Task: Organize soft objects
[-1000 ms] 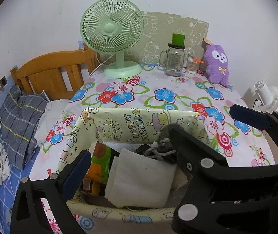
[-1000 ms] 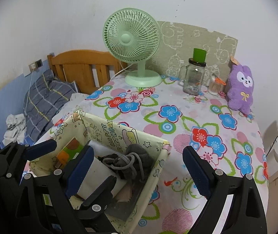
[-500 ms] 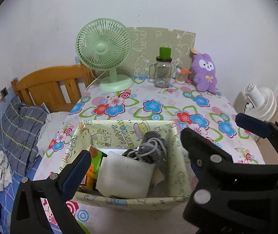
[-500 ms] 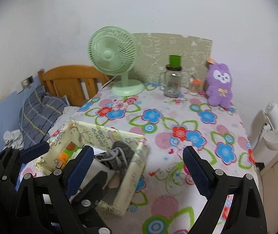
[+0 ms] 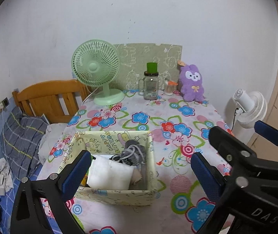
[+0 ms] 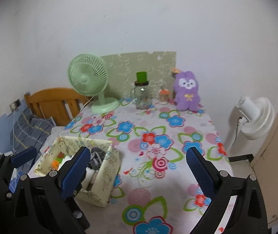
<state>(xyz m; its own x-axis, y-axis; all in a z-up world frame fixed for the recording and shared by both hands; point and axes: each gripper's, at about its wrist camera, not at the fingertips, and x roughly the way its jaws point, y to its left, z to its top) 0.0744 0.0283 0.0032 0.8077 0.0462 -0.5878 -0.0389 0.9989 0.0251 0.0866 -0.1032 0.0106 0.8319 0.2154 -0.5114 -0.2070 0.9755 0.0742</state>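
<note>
Fabric storage box sits at the near left of the flowered tablecloth, holding a white folded cloth, a grey corded bundle and coloured packets. Compared with a second ago, both views show the box smaller and lower in frame: both grippers have backed up and away from it. Left gripper is released, nothing between its pads. Right gripper is opening, jaws wide, nothing between them. Judgement: the last deposit is finished and the next soft item is being sought. Purple plush rabbit stands upright at the far edge, the likely remaining candidate. Glass jar, a small orange-lidded container just beside the plush, and the green desk fan crowd that edge; a reach must clear them.
</note>
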